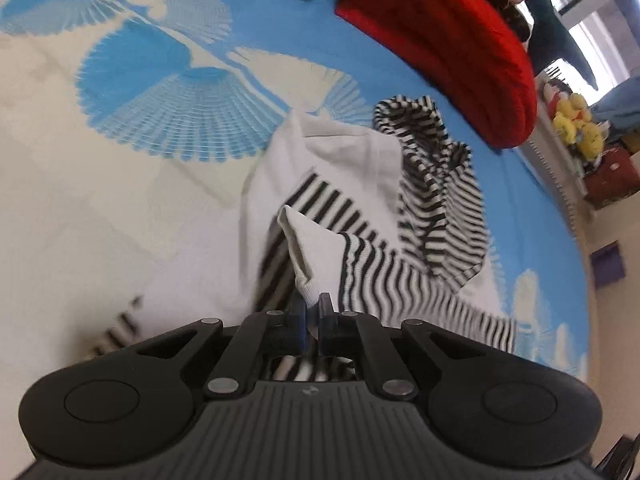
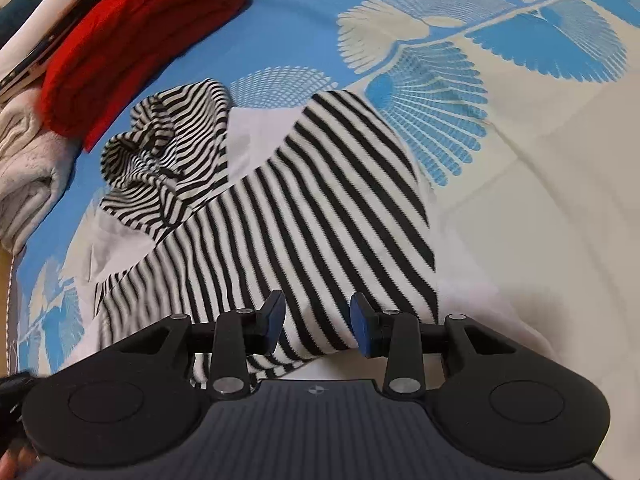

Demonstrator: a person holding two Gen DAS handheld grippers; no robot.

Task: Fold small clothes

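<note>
Striped cotton fills both of my views: a small black-and-white striped hooded top with white panels (image 2: 304,200) lies crumpled on the blue-and-cream leaf-printed bedsheet (image 2: 540,160), its hood (image 2: 160,152) bunched toward the folded red knitted blanket (image 2: 132,36) at the bed's edge. My left gripper (image 1: 312,306) has its jaws pressed together on a white ribbed cuff (image 1: 304,256), which stands up from the bed in a peak, so that sleeve end is lifted while the rest of the garment trails below. My right gripper (image 2: 318,322) hovers with jaws spread wide over a striped edge nearest me; one blue pad (image 2: 276,316) sits just over the fabric, but nothing is pinched there.

I judge the fold barely begun: the body is not yet flat, and the hood is heaped on itself.

Risks from here, as I read them. The pinch on the cuff is small and near the tips, so a quick pull could let the ribbing slide out. Pulling one sleeve alone may drag the whole top across the sheet instead of folding it, because nothing pins the far side. If my right jaws close where they are, they might gather two layers, or the sheet beneath, and lock a crease in crooked. The hood lies close to the red blanket and could snag or ride onto it if I drag that way.
</note>
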